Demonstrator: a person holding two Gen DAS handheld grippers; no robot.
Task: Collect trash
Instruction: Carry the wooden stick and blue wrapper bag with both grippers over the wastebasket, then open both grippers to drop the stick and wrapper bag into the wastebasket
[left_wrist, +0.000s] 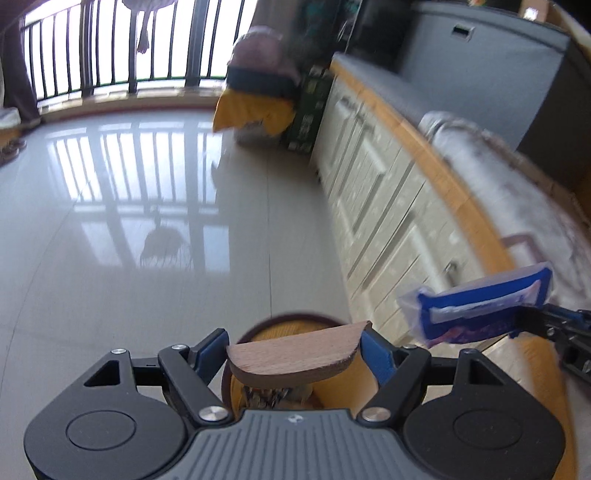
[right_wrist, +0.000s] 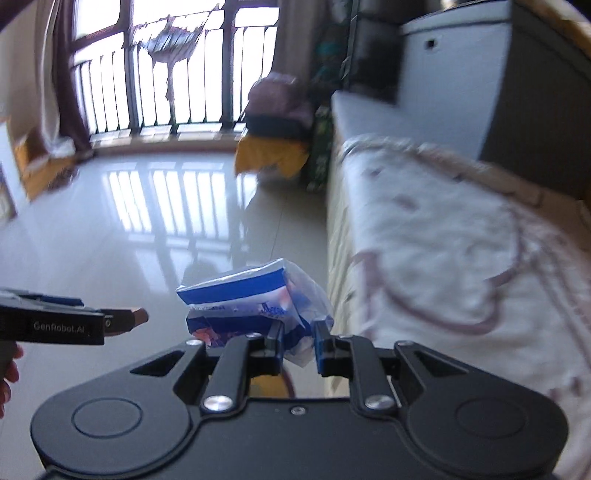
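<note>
Left wrist view: the left gripper (left_wrist: 293, 354) clamped a wooden lid (left_wrist: 295, 360) between its blue pads, jaws spread wide across it. Directly below sat a round bin (left_wrist: 291, 325) with a yellow lining, something crumpled inside. At the right edge, the right gripper (left_wrist: 524, 321) carried a blue wrapper (left_wrist: 476, 308) above the bin's right side. Glossy floor tiles (left_wrist: 147, 221) stretched to a railing; a cabinet ran along the right.

Right wrist view: the right gripper (right_wrist: 297, 341) pinched the wrapper (right_wrist: 251, 302) by its clear crinkled end, jaws nearly together. The left gripper (right_wrist: 125, 321) showed at the left, lid edge visible. A patterned cloth (right_wrist: 443, 258) lay to the right.

The wrapper looked light, thin and slippery, likely to flutter or slide; holding a bunched fold near its middle seemed safest.
</note>
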